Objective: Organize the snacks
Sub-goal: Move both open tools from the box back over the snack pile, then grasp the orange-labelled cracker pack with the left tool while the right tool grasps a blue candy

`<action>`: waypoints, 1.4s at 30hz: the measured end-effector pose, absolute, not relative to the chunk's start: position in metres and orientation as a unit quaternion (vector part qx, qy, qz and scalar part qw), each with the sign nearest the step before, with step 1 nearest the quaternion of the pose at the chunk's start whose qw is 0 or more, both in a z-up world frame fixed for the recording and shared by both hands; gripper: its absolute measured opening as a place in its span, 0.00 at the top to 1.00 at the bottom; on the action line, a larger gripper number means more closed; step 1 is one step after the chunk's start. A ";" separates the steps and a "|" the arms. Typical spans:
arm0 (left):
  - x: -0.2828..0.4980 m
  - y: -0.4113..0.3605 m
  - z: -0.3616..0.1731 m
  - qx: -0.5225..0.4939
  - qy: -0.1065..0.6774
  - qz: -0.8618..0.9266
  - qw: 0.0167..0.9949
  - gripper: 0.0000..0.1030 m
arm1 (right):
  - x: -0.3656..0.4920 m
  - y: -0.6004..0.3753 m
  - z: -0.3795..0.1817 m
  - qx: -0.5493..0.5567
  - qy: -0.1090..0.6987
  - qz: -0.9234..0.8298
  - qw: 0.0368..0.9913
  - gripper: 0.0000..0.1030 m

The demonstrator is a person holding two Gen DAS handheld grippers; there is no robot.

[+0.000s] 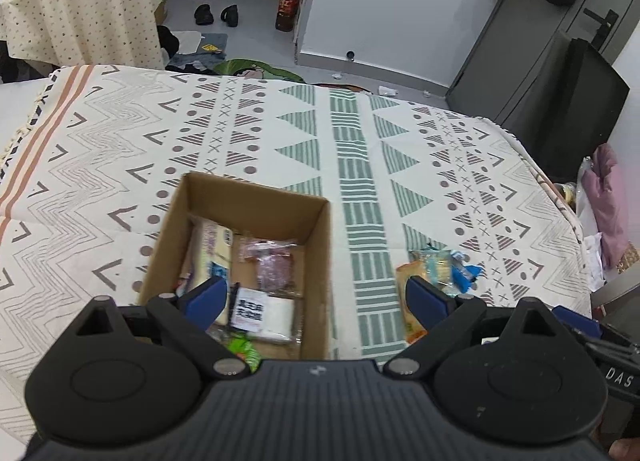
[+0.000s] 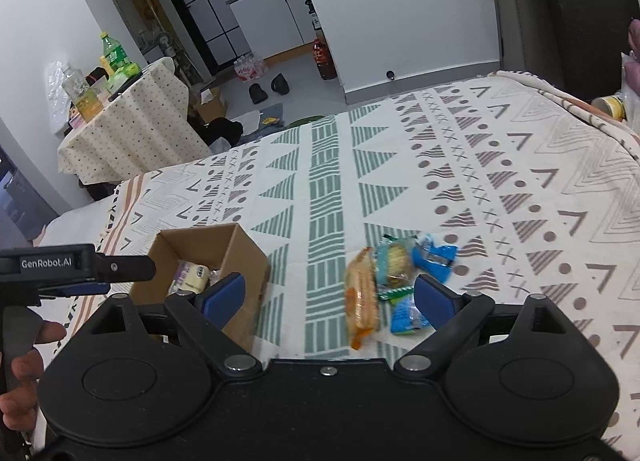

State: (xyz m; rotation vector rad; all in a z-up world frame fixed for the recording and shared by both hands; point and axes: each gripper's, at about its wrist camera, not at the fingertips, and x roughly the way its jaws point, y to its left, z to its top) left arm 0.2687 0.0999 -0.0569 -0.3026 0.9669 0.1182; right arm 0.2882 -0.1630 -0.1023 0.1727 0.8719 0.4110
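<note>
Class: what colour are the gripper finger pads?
Blue pads, clearest in the right wrist view.

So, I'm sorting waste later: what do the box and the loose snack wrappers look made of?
The box looks like plain brown corrugated cardboard, matte, raw-edged. The snack wrappers look like thin glossy plastic film: crinkled, partly see-through, though blur limits certainty.

One cardboard box (image 1: 192,237) holds at least four snack packets (image 1: 272,265), while a cluster of about four more packets (image 2: 384,281), one orange (image 2: 362,297) and the rest blue or green, lies on one patterned cloth (image 2: 500,189).
</note>
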 end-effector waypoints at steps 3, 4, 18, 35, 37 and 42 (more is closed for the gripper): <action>0.268 0.088 -0.058 -0.140 0.461 0.054 0.875 0.07 | 0.286 -0.175 -0.106 0.087 0.420 0.197 0.882 0.12; 0.268 0.084 -0.058 -0.138 0.460 0.051 0.876 0.07 | 0.286 -0.179 -0.107 0.090 0.420 0.196 0.881 0.12; 0.276 0.034 -0.075 -0.134 0.460 0.025 0.878 0.10 | 0.285 -0.227 -0.134 0.129 0.438 0.184 0.871 0.25; 0.297 0.007 -0.123 -0.137 0.481 0.007 0.866 0.19 | 0.293 -0.240 -0.182 0.160 0.456 0.165 0.860 0.31; 0.302 0.006 -0.129 -0.139 0.484 0.005 0.864 0.21 | 0.296 -0.238 -0.184 0.158 0.456 0.162 0.861 0.31; 0.317 0.004 -0.143 -0.155 0.493 0.002 0.856 0.31 | 0.307 -0.235 -0.193 0.159 0.469 0.156 0.855 0.36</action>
